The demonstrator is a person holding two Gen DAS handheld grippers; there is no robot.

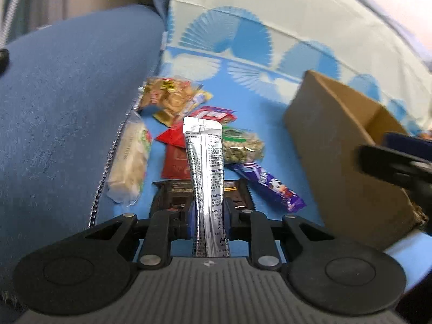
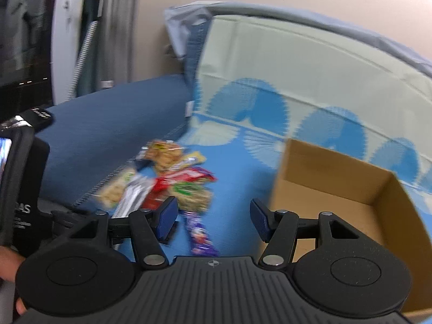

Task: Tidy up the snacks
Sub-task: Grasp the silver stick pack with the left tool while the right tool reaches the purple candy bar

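Note:
My left gripper (image 1: 209, 216) is shut on a silver stick pouch (image 1: 205, 162), which juts forward above a pile of snacks on the blue patterned mat (image 1: 270, 113). The pile holds a yellow cracker bag (image 1: 170, 94), a pale rice-cracker pack (image 1: 132, 162), red packets (image 1: 175, 159), a green-labelled nut pack (image 1: 243, 145), a purple bar (image 1: 270, 186) and a dark bar (image 1: 172, 189). My right gripper (image 2: 213, 218) is open with nothing between its blue pads (image 2: 167, 216), hovering over the purple bar (image 2: 199, 235), left of the cardboard box (image 2: 337, 183).
The open cardboard box (image 1: 345, 145) stands on the mat to the right of the pile. A dark blue cushion (image 1: 67, 94) borders the pile on the left. The other gripper's body (image 2: 24, 189) fills the left edge of the right wrist view.

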